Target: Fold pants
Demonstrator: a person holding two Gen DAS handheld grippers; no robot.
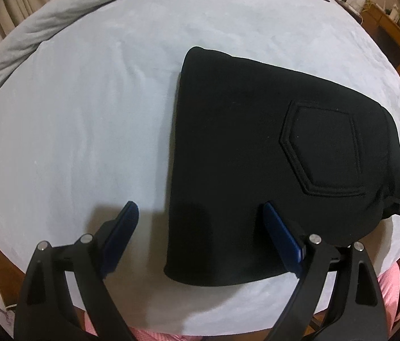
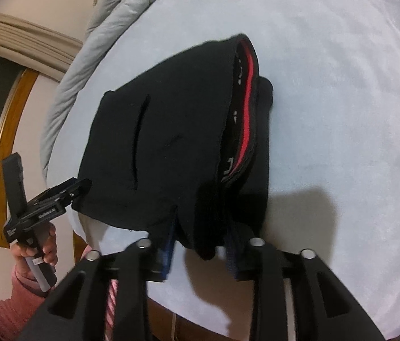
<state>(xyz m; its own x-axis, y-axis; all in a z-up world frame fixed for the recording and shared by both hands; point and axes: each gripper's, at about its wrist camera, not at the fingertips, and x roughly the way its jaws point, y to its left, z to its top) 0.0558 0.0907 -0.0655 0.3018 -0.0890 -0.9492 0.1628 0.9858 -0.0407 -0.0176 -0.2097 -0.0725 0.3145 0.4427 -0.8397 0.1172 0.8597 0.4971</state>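
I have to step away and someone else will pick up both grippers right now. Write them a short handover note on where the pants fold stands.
Left gripper: jaws open, holding nothing, hovering over the near left corner of the black pants.
Right gripper: at the near edge of the pants at the waistband end; the fabric drapes between its jaws, but a firm grip cannot be confirmed.
Pants: folded into a compact stack on the bed, back pocket facing up, red waistband lining showing at the open side.
Done: the main folds.
Left: probably square up the waistband layers, or one last fold, then release.
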